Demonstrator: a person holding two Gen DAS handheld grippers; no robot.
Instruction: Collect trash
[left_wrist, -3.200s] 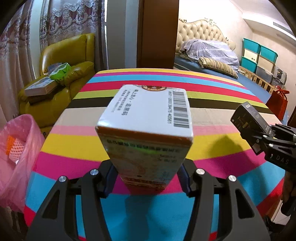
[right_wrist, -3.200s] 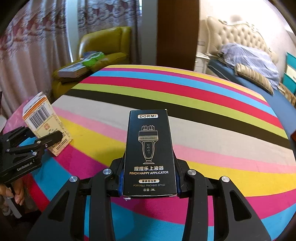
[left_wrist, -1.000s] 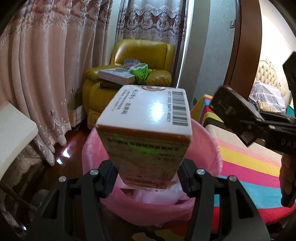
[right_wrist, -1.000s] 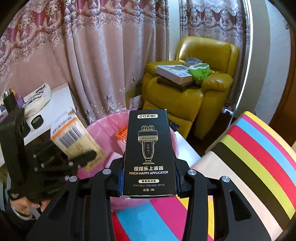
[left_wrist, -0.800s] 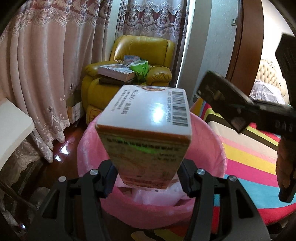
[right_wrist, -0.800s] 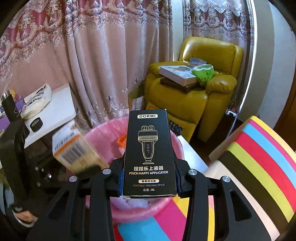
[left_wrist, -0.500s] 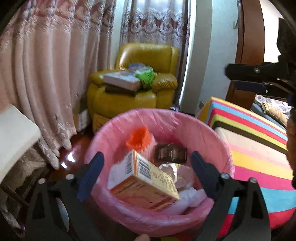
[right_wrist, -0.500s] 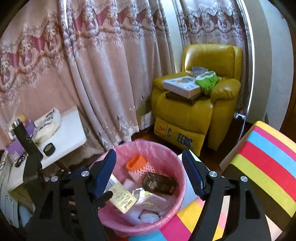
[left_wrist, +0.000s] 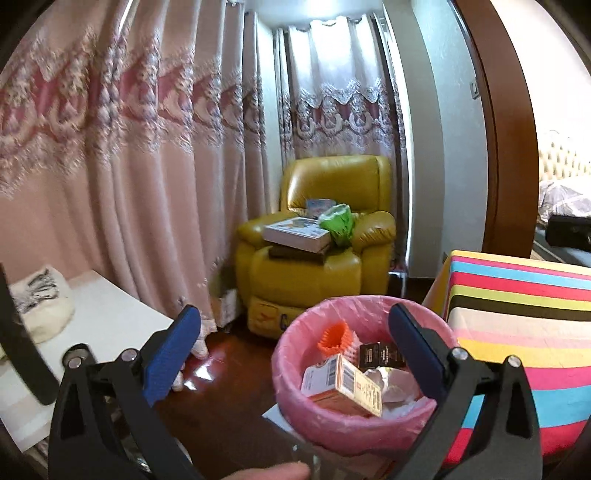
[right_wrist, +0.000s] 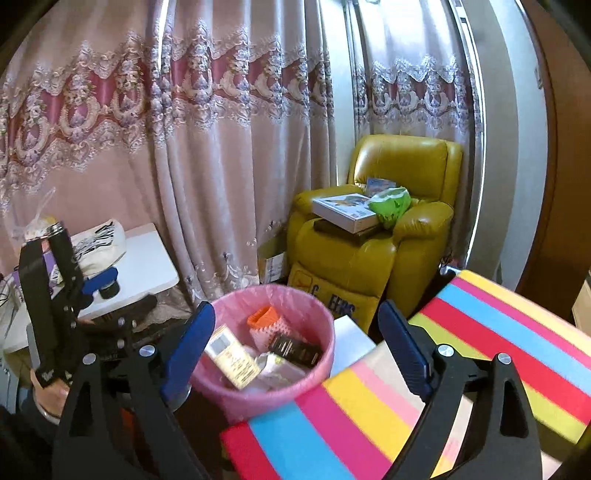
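A bin with a pink liner (left_wrist: 295, 402) (right_wrist: 325, 354) stands on the floor beside the striped table. In it lie the white and orange carton (left_wrist: 341, 384) (right_wrist: 231, 356), the black DORMI box (left_wrist: 380, 355) (right_wrist: 293, 350), an orange and pink foam net (left_wrist: 334, 338) (right_wrist: 264, 321) and crumpled wrappers. My left gripper (left_wrist: 293, 350) is open and empty, above and in front of the bin; it also shows at the left of the right wrist view (right_wrist: 110, 291). My right gripper (right_wrist: 297, 350) is open and empty above the bin.
The rainbow-striped table (left_wrist: 517, 332) (right_wrist: 461, 369) lies right of the bin. A yellow armchair (left_wrist: 317, 266) (right_wrist: 373, 236) with books and a green bag stands behind it. A white side table (left_wrist: 96, 332) (right_wrist: 144, 266) with small items is at the left. Pink curtains (right_wrist: 184, 147) hang behind.
Both grippers opened over the bin and dropped their boxes: the carton and the black box now lie in the bin. Both grippers have since drawn back and up.
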